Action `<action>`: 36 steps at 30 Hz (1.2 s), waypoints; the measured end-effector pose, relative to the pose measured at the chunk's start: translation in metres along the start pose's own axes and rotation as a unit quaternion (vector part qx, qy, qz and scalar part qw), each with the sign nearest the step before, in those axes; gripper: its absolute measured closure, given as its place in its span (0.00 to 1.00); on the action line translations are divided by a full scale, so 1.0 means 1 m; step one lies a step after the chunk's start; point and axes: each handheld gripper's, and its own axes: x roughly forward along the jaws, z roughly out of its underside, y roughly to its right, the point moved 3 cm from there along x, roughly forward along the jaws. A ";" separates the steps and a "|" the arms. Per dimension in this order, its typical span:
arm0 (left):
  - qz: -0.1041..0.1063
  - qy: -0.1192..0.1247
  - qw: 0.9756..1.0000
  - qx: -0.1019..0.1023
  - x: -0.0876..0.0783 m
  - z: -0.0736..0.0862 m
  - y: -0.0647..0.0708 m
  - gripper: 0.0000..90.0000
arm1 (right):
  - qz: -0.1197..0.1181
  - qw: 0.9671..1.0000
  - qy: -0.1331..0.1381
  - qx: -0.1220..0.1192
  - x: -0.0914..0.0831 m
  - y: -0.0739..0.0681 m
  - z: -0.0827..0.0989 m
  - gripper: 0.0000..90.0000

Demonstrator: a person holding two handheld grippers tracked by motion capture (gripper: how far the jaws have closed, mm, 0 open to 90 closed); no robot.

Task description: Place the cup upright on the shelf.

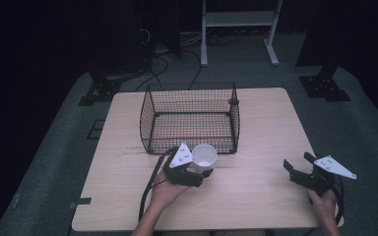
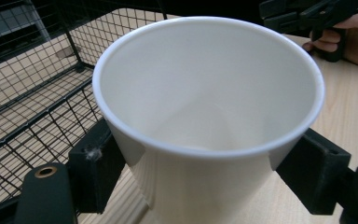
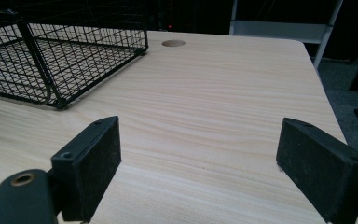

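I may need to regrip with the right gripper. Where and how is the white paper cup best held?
Grip the white paper cup on its side wall just under the rolled rim, jaws on opposite sides, as the left gripper does now. It is upright, open end up and tapering downward, so a level approach from its free right side probably suits the right gripper.

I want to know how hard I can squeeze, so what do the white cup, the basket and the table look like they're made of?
White cup: seemingly paper, matte, with a thin rolled rim; thin plastic is possible. The left claw is shut on it without denting it.
Basket: black wire mesh, probably coated metal, rigid grid.
Table: light wood-grain top, smooth; likely laminate rather than solid wood.
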 end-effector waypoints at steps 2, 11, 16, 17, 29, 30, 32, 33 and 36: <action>0.003 0.003 1.000 0.000 -0.002 -0.003 0.000 0.24 | 0.000 1.000 0.000 0.000 0.000 0.000 0.000 0.14; 0.020 0.005 1.000 0.008 -0.009 -0.016 -0.001 0.24 | 0.000 1.000 0.000 0.000 0.000 0.000 0.000 0.14; 0.025 0.007 1.000 0.009 -0.013 -0.024 -0.004 0.24 | 0.001 1.000 -0.001 0.000 0.000 0.000 0.000 0.14; 0.025 0.007 1.000 0.009 -0.013 -0.024 -0.004 0.24 | 0.001 1.000 -0.001 0.000 0.000 0.000 0.000 0.14; 0.035 0.001 0.999 0.021 -0.019 -0.044 -0.014 0.24 | 0.001 1.000 -0.001 0.002 0.000 0.001 0.000 0.14; 0.034 0.003 0.999 0.023 -0.019 -0.046 -0.015 0.24 | 0.001 1.000 -0.001 0.003 0.000 0.001 0.000 0.14; 0.034 0.002 0.999 0.026 -0.020 -0.050 -0.017 0.24 | 0.001 1.000 -0.001 0.002 0.000 0.001 0.000 0.14; 0.034 0.001 0.999 0.028 -0.020 -0.052 -0.018 0.24 | 0.001 1.000 -0.001 0.002 0.000 0.001 0.000 0.14; 0.037 -0.004 0.999 0.031 -0.020 -0.056 -0.020 0.24 | 0.001 1.000 -0.001 0.001 0.000 0.001 0.000 0.14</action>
